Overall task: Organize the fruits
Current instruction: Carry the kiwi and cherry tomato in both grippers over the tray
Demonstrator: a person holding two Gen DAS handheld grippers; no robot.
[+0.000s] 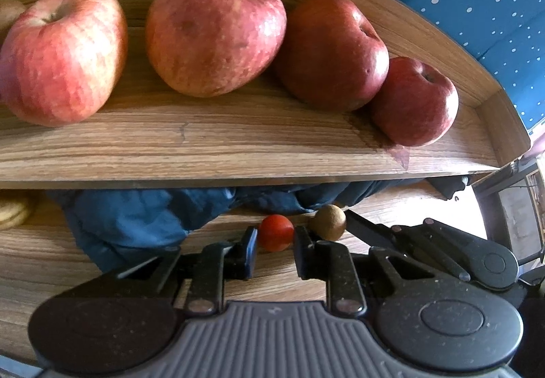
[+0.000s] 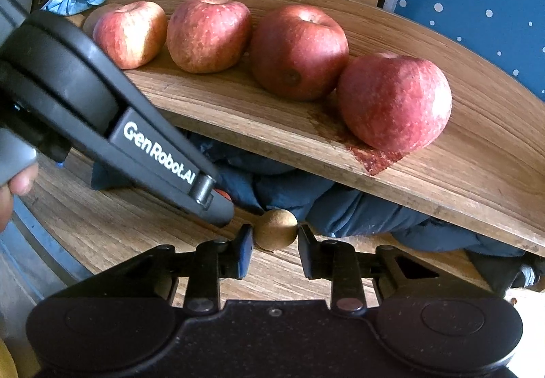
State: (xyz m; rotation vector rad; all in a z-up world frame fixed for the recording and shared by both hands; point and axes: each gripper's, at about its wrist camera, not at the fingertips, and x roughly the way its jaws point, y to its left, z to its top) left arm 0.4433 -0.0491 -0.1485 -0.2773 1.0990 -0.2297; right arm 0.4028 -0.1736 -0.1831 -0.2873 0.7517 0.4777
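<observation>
1. Your left gripper (image 1: pixel 275 241) held its jaws partly open around a small red fruit (image 1: pixel 276 232) on the worktop (image 1: pixel 85 262).
2. Your right gripper (image 2: pixel 275 240) likewise bracketed a brown fruit (image 2: pixel 276 229).
3. Four apples (image 2: pixel 298 51) lined the shelf (image 2: pixel 460 173) above.

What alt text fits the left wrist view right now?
The left gripper holds its fingers on either side of a small red fruit on the lower wooden shelf, beside a small brown fruit. Above, four red apples line the upper shelf.
</observation>
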